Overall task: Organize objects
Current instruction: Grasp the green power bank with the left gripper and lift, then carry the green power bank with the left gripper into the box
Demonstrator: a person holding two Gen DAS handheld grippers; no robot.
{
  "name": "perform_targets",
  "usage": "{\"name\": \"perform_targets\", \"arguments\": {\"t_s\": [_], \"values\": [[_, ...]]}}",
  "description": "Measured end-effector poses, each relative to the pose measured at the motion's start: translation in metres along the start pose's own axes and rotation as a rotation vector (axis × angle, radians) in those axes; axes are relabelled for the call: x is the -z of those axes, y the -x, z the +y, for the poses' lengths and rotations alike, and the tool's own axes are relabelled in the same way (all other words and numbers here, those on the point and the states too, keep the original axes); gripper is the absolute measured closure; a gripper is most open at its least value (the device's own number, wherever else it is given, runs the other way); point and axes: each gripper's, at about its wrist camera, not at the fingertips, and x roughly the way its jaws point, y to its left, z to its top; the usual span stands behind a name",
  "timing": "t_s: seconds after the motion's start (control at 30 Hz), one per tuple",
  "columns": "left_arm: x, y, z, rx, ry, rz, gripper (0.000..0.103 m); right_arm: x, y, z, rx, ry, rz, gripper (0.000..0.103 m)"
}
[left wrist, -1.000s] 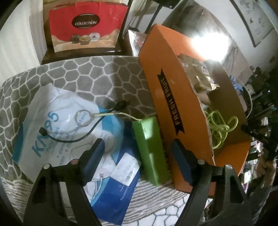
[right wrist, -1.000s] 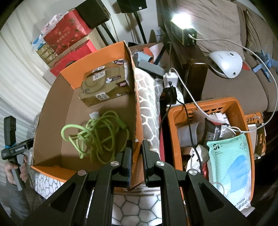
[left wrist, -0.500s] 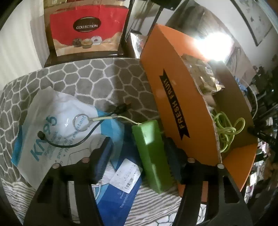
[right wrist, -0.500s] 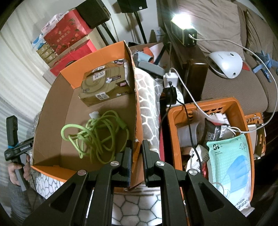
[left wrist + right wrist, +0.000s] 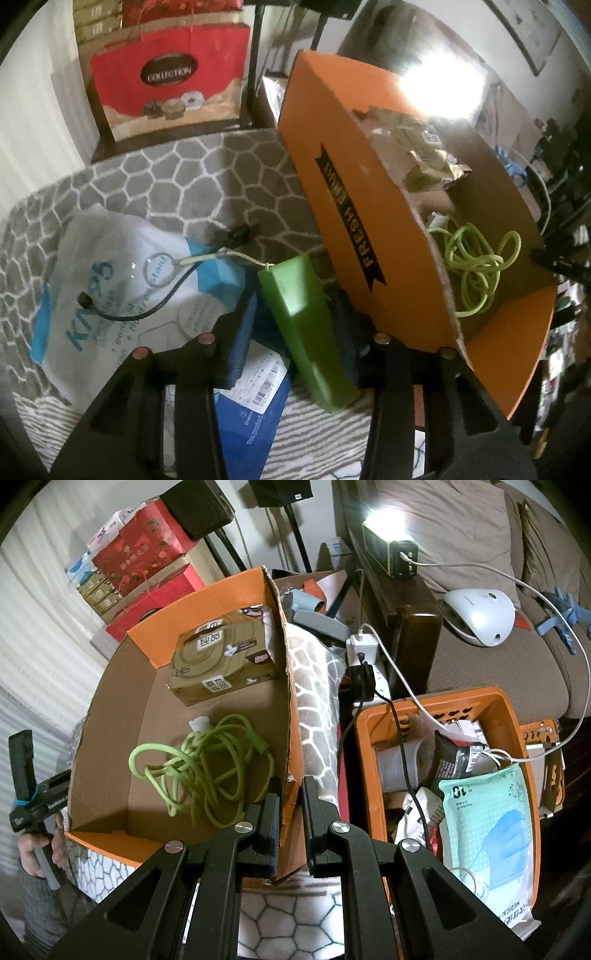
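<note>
While the left tool (image 5: 291,332) sits low over the patterned blanket (image 5: 207,173), its two fingers straddle the green block (image 5: 306,325), one on each side and right up against it, so it looks pinched, though whether the pads truly press I cannot tell for sure. The block lies just beside the orange box (image 5: 354,206), along its long outer wall with the black FRESH FRUIT banner. A pale string runs from the block's far end to a metal ring (image 5: 157,267), which rests on the white mask packet (image 5: 110,273) further out from the box. A short black cable (image 5: 147,299) curls across that same packet.

Over on the other side, the right tool (image 5: 291,812) has its fingers drawn close together on the near corner of the box wall, clamping the cardboard edge between them. Inside the box lie a tangle of green cord (image 5: 207,768) and, toward the far end, a brown tissue pack (image 5: 221,661). Beside the box, past a strip of blanket, stands an orange basket (image 5: 439,701) stuffed with packets, a mint-green mask pack (image 5: 487,834) on top.
</note>
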Motion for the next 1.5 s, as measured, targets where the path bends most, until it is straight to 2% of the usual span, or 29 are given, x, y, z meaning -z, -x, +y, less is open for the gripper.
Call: {"name": "perform_targets", "arguments": {"t_s": [0.13,0.2,0.43,0.47,1.03,1.5], "values": [[0.002,-0.007,0.010,0.062,0.027,-0.007,0.062,0.001,-0.001,-0.001,0.004,0.002,0.001,0.094],[0.003,-0.007,0.012,0.092,0.025,-0.019,0.068,0.001,0.000,-0.001,0.003,0.002,0.001,0.094],[0.003,0.005,0.030,0.218,0.099,-0.061,0.077,0.001,0.000,-0.001,0.002,0.001,0.001,0.094],[0.001,0.008,0.031,0.222,0.104,-0.065,0.083,0.001,0.000,-0.001,0.002,0.001,0.001,0.094],[-0.011,0.105,0.065,0.246,0.141,-0.242,0.083,0.001,0.000,-0.001,0.004,0.003,0.000,0.094],[-0.040,0.147,0.024,0.300,0.079,-0.268,0.083,0.001,0.000,-0.001,0.002,0.002,0.000,0.094]]}}
